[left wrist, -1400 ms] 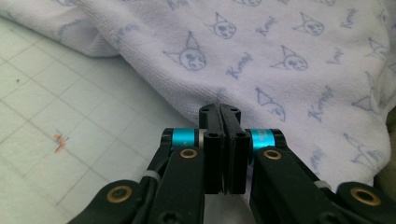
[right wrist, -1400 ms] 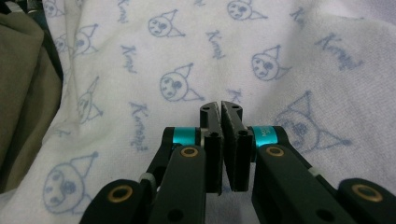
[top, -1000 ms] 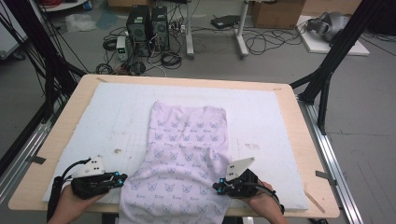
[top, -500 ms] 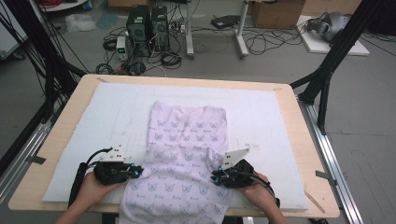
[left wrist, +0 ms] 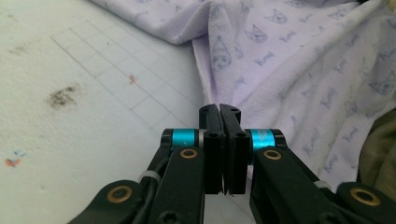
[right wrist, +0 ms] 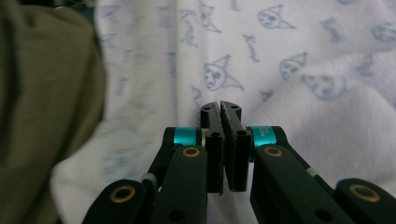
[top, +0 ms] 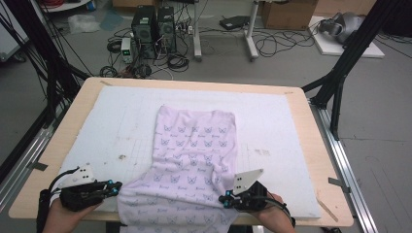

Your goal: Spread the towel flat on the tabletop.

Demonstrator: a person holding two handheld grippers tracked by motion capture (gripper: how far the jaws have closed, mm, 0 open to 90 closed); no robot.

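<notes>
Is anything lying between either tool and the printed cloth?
Nothing visible. The left tool sits at the near left edge of the printed cloth and the right tool at its near right edge, both shut, on the white mat.

A mat (top: 272,126) covers most of the counter (top: 316,145), and the garment (top: 194,160) lies on the mat near the middle, its near end hanging over the counter's front edge. The left gripper (top: 116,187) sits at the garment's near left edge, the right gripper (top: 224,199) at its near right edge, both low on the mat. Behind the counter, computer towers (top: 154,23) and cables (top: 272,46) stand on the floor.
</notes>
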